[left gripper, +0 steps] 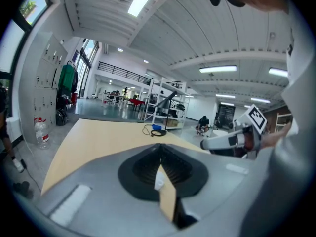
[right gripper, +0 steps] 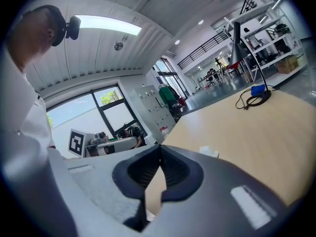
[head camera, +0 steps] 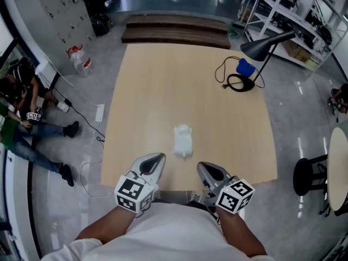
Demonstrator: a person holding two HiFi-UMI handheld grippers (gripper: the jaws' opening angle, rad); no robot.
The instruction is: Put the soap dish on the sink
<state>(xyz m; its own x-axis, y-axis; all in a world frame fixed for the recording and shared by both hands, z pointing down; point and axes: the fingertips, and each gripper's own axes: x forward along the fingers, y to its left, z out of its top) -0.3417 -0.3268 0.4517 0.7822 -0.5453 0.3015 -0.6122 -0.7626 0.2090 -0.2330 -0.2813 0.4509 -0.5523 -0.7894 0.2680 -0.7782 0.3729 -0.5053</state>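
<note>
place: workshop-lab hall | cues: shelving racks [head camera: 278, 7], grey lockers [head camera: 54, 10], polished floor [head camera: 304, 102]

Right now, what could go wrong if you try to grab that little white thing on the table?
1. The left gripper and right gripper both have their fingers shut and empty, so they might just shove the white thing unless they open first.
2. It lies loose on the smooth table, so it could slide away when touched.

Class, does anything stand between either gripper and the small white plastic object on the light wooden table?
Nothing visible does: only bare table lies between the left gripper, the right gripper and the white plastic object.
</note>
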